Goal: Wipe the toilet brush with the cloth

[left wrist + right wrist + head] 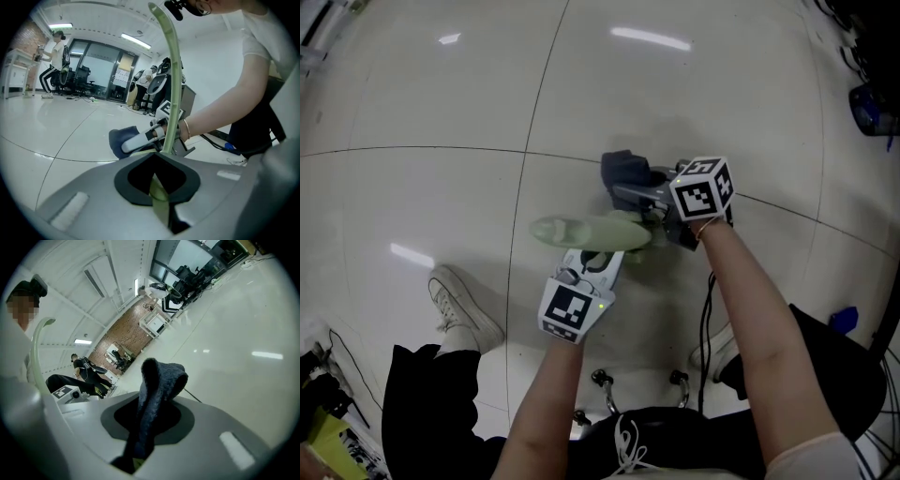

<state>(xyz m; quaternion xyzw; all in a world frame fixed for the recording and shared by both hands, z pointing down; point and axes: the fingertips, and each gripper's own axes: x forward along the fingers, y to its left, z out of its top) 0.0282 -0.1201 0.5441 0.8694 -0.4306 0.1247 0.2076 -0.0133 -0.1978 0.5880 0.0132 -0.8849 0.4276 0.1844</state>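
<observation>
Head view: brush (591, 232) is blurred, bristles can't be told. Its right end is hidden under R gripper (628, 194). Cloth (623, 169) sits partly behind that gripper. L gripper (605, 255) tips are covered by brush. R gripper view: cloth's bottom is lost in jaw gap. L gripper view: bkgd people (57, 54) too small to tell.

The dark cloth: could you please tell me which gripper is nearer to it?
Right. The right gripper has the cloth clamped in its jaws; the left gripper is shut on the green toilet brush, with the cloth just beyond it.
</observation>
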